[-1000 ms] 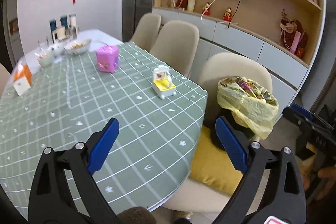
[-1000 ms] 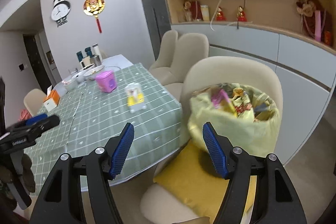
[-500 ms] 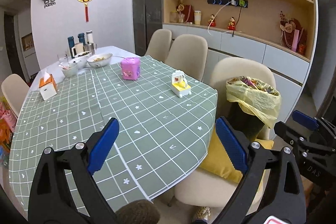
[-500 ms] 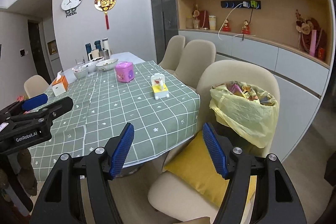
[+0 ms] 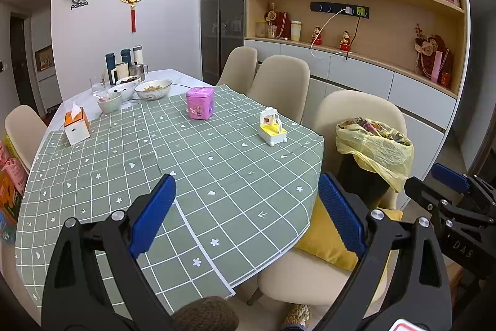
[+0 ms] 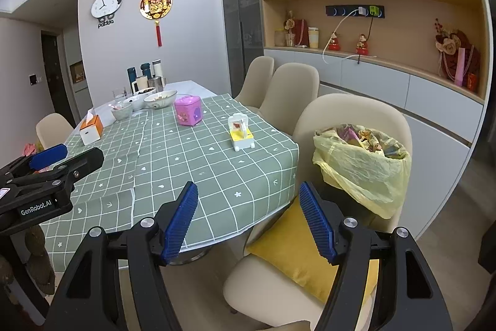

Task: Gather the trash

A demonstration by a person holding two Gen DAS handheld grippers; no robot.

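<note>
A black bin lined with a yellow bag [image 5: 376, 145] stands on a beige chair beside the table, filled with wrappers; it also shows in the right wrist view [image 6: 362, 163]. My left gripper [image 5: 246, 213] is open and empty, held above the near edge of the green checked table [image 5: 186, 176]. My right gripper [image 6: 249, 219] is open and empty, off the table's corner, in front of the chair with a yellow cushion [image 6: 297, 250]. Each gripper shows at the edge of the other's view.
On the table stand a yellow and white toy [image 5: 271, 129], a pink box [image 5: 200, 103], an orange tissue box [image 5: 76, 127] and several bowls and flasks [image 5: 130, 82]. Beige chairs [image 5: 279, 82] line the far side. A shelf wall [image 5: 372, 20] stands behind.
Both grippers have pulled back and up from the bin and table, so more of the room shows. Both stay open and empty.
</note>
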